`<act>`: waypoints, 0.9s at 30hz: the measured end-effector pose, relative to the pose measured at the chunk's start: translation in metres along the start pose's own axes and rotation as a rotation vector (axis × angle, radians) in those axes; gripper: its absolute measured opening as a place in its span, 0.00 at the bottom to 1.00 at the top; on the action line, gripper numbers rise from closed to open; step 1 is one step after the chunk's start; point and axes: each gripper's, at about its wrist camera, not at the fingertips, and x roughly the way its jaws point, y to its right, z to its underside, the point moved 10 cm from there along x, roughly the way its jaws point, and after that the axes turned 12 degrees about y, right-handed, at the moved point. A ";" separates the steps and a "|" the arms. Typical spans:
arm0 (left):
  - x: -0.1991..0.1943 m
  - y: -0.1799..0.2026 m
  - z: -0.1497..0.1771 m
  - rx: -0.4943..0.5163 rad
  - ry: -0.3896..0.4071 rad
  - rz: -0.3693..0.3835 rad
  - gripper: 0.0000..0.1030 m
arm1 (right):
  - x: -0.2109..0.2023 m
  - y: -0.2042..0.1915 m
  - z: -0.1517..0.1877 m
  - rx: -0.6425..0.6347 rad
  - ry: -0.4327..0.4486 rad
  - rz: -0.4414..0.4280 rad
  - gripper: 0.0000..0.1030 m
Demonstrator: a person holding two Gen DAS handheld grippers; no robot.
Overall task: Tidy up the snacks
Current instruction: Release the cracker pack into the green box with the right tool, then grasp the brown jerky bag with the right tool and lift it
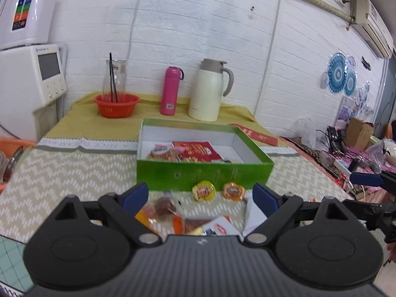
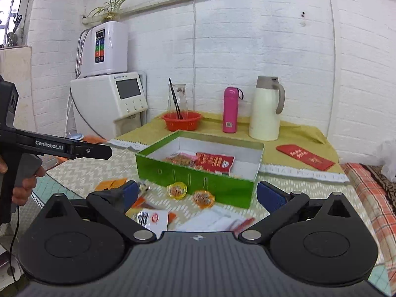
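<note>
A green box (image 1: 203, 174) with a white inside stands on the table and holds a red snack packet (image 1: 198, 152) and a clear bag of snacks (image 1: 158, 152). It also shows in the right wrist view (image 2: 193, 177). Two small round jelly cups (image 1: 204, 190) (image 1: 233, 191) lie in front of it. Loose wrapped snacks (image 1: 160, 208) lie nearer. My left gripper (image 1: 200, 195) is open above them, empty. My right gripper (image 2: 196, 194) is open and empty over a white packet (image 2: 151, 219) and the cups (image 2: 177, 190).
At the back stand a red basket (image 1: 116, 105), a pink bottle (image 1: 169, 90) and a cream thermos jug (image 1: 209, 90). A red envelope (image 2: 304, 157) lies right of the box. White appliances (image 2: 109, 74) stand at the left. The left gripper's handle (image 2: 57, 147) shows in the right wrist view.
</note>
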 end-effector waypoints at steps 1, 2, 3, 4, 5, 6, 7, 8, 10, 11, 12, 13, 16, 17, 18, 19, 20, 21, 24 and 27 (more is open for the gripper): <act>-0.003 0.002 0.010 -0.006 -0.016 0.013 0.87 | -0.003 -0.003 0.011 0.019 -0.020 -0.015 1.00; -0.007 0.005 0.022 -0.013 -0.036 0.028 0.87 | -0.005 -0.007 0.023 0.040 -0.040 -0.034 1.00; -0.009 0.007 0.033 -0.021 -0.056 0.039 0.87 | -0.007 -0.013 0.036 0.059 -0.066 -0.055 1.00; -0.012 0.008 0.044 -0.029 -0.074 0.047 0.87 | -0.006 -0.018 0.045 0.061 -0.088 -0.073 1.00; -0.014 0.007 0.052 -0.038 -0.087 0.049 0.87 | -0.007 -0.027 0.055 0.049 -0.111 -0.101 1.00; -0.018 0.006 0.060 -0.050 -0.101 0.047 0.87 | -0.006 -0.035 0.063 0.033 -0.129 -0.125 1.00; -0.021 0.005 0.067 -0.059 -0.111 0.047 0.87 | -0.005 -0.044 0.070 0.012 -0.147 -0.148 1.00; -0.024 0.003 0.071 -0.063 -0.117 0.045 0.87 | -0.002 -0.051 0.075 -0.008 -0.161 -0.167 1.00; -0.029 -0.005 0.076 -0.053 -0.119 0.015 0.87 | 0.002 -0.068 0.084 -0.068 -0.183 -0.224 1.00; -0.031 -0.010 0.077 -0.045 -0.115 -0.003 0.87 | 0.005 -0.076 0.086 -0.094 -0.186 -0.247 1.00; -0.032 -0.016 0.078 -0.040 -0.116 -0.017 0.87 | 0.007 -0.082 0.089 -0.121 -0.190 -0.271 1.00; -0.034 -0.020 0.079 -0.042 -0.120 -0.027 0.87 | 0.011 -0.088 0.091 -0.144 -0.195 -0.291 1.00; -0.037 -0.034 0.080 -0.061 -0.127 -0.046 0.87 | 0.018 -0.099 0.099 -0.212 -0.208 -0.342 1.00; -0.036 -0.038 0.080 -0.063 -0.129 -0.047 0.87 | 0.020 -0.102 0.101 -0.241 -0.213 -0.359 1.00; -0.035 -0.040 0.080 -0.062 -0.134 -0.046 0.87 | 0.023 -0.104 0.102 -0.269 -0.215 -0.372 1.00; -0.034 -0.042 0.080 -0.061 -0.138 -0.041 0.87 | 0.025 -0.106 0.102 -0.289 -0.214 -0.383 1.00; -0.032 -0.043 0.080 -0.061 -0.142 -0.035 0.87 | 0.028 -0.109 0.103 -0.312 -0.214 -0.398 1.00; -0.030 -0.043 0.080 -0.063 -0.145 -0.027 0.87 | 0.032 -0.111 0.103 -0.326 -0.214 -0.409 1.00; -0.023 -0.044 0.077 -0.079 -0.152 -0.001 0.87 | 0.044 -0.116 0.104 -0.351 -0.210 -0.445 1.00; -0.018 -0.042 0.074 -0.069 -0.157 0.018 0.87 | 0.062 -0.117 0.109 -0.322 -0.235 -0.458 1.00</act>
